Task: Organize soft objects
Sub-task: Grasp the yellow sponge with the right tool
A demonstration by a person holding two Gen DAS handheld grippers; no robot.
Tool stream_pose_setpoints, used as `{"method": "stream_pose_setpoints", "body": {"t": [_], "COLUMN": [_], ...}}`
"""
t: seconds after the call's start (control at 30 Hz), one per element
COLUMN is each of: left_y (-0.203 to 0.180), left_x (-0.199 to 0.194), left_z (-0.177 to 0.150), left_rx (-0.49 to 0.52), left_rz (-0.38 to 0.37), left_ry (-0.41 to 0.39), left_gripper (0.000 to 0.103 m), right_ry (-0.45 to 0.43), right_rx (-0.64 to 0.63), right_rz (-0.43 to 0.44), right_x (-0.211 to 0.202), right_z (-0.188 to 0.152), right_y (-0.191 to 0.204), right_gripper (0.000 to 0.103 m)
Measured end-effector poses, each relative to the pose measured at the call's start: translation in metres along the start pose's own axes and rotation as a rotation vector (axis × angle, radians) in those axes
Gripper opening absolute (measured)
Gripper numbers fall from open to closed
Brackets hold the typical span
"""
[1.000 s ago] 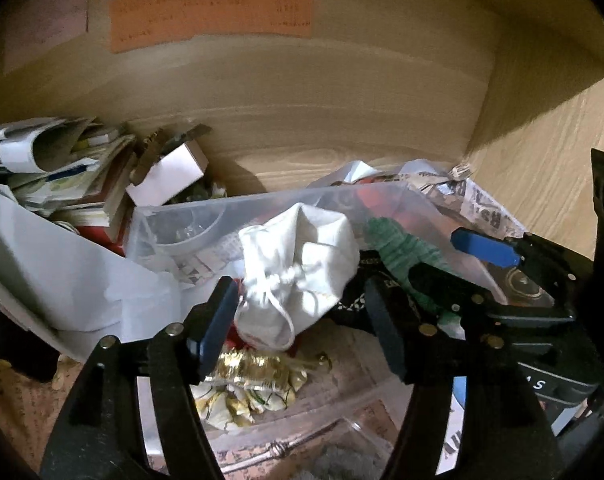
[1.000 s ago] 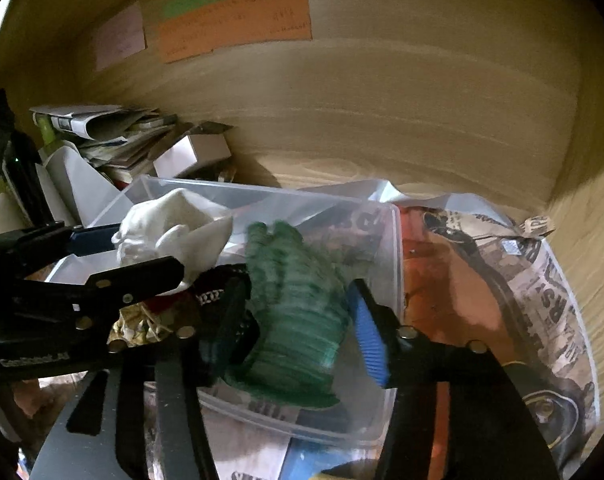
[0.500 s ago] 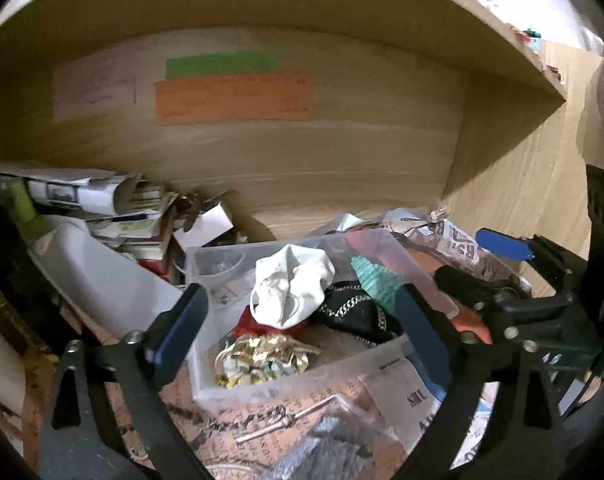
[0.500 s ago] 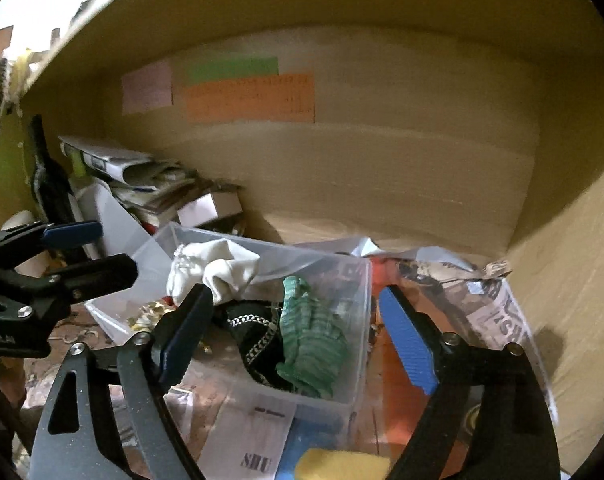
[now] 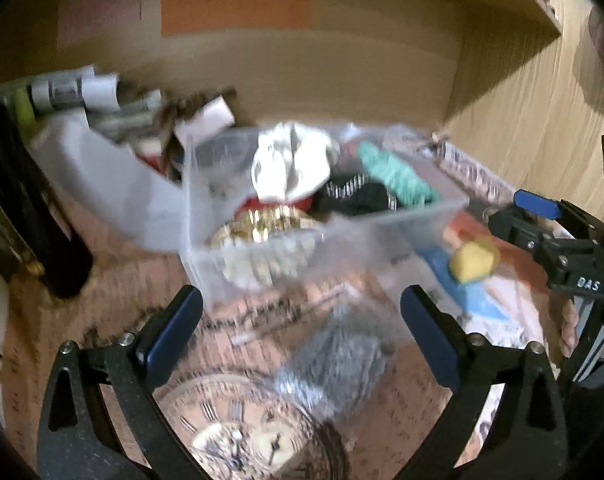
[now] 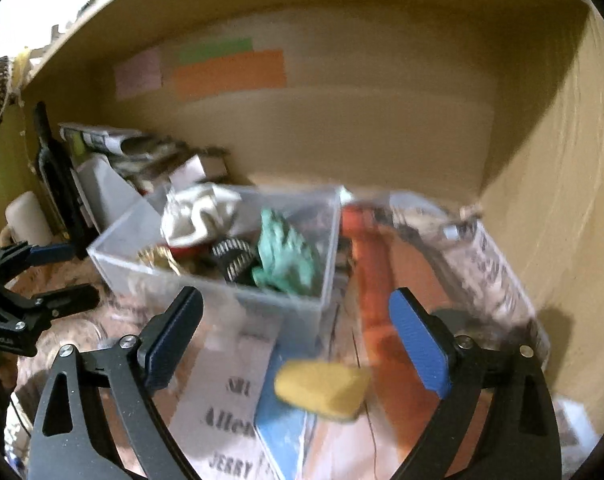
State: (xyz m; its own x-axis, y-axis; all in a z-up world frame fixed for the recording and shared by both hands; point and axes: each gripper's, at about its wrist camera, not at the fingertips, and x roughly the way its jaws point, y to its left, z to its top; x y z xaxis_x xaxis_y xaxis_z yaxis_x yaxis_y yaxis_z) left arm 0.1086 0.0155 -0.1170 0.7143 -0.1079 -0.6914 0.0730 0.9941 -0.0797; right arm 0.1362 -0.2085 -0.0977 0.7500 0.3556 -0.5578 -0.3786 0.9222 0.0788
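The clear bin point(image 5: 382, 216) sits on the cluttered shelf floor and holds the soft things. The white pouch point(image 5: 289, 164) is heaped at its far left, the green cloth point(image 5: 398, 178) lies along its right side, a black piece point(image 5: 354, 196) lies between them, and something gold point(image 5: 261, 224) is at the near left. In the right wrist view the same order shows: pouch point(image 6: 199, 214), black piece point(image 6: 231, 262), green cloth point(image 6: 285, 254), all inside the bin point(image 6: 221, 280).

The left gripper point(image 5: 302, 332) is near of the bin, apart from it. Its jaws have just been opening and now stand wide with nothing between them; the pouch lies beyond its tips, inside the bin. The right gripper point(image 6: 295, 334) is likewise on the near side of the bin. Its jaws have just been opening and stand wide, gripping nothing; the green cloth lies beyond its left finger.

A yellow sponge point(image 6: 322, 390) rests on a blue sheet point(image 6: 285, 412) near of the bin, below the right gripper's gap; whether it touches a finger is not clear through the blur. An orange strip point(image 6: 372, 280) runs right of the bin. Papers point(image 5: 97, 96) and a white box point(image 5: 205, 120) pile at the far left. Coloured notes point(image 6: 225, 70) are stuck on the back wall.
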Motion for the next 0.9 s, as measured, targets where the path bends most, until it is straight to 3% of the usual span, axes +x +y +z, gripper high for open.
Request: {"method": "stream_pose_setpoints", "body": {"t": [0.27, 0.47, 0.53, 0.6, 0.77, 0.9], "left_y": [-0.006, -0.008, -0.007, -0.007, -0.011, -0.013], "left_x": [0.023, 0.037, 0.043, 0.043, 0.038, 0.027], "left_z": [-0.027, -0.034, -0.036, -0.036, -0.037, -0.036], "left_rx": [0.01, -0.004, -0.02, -0.017, 0.004, 0.007], "left_rz": [-0.039, -0.071, -0.085, -0.08, -0.107, -0.105], "left_ry": [0.103, 0.151, 0.168, 0.16, 0.146, 0.117], "left_gripper": [0.101, 0.1, 0.099, 0.092, 0.064, 0.054], "right_ry": [0.156, 0.214, 0.215, 0.22, 0.175, 0.154], "right_rx": [0.041, 0.023, 0.018, 0.02, 0.003, 0.008], "right_rz": [-0.025, -0.013, -0.002, 0.014, 0.031, 0.054], "right_x": [0.029, 0.042, 0.041, 0.042, 0.035, 0.027], "right_z": [-0.033, -0.043, -0.044, -0.045, -0.045, -0.043], "right_y": [-0.015, -0.012, -0.01, -0.009, -0.006, -0.001], "right_gripper": [0.094, 0.092, 0.082, 0.062, 0.06, 0.06]}}
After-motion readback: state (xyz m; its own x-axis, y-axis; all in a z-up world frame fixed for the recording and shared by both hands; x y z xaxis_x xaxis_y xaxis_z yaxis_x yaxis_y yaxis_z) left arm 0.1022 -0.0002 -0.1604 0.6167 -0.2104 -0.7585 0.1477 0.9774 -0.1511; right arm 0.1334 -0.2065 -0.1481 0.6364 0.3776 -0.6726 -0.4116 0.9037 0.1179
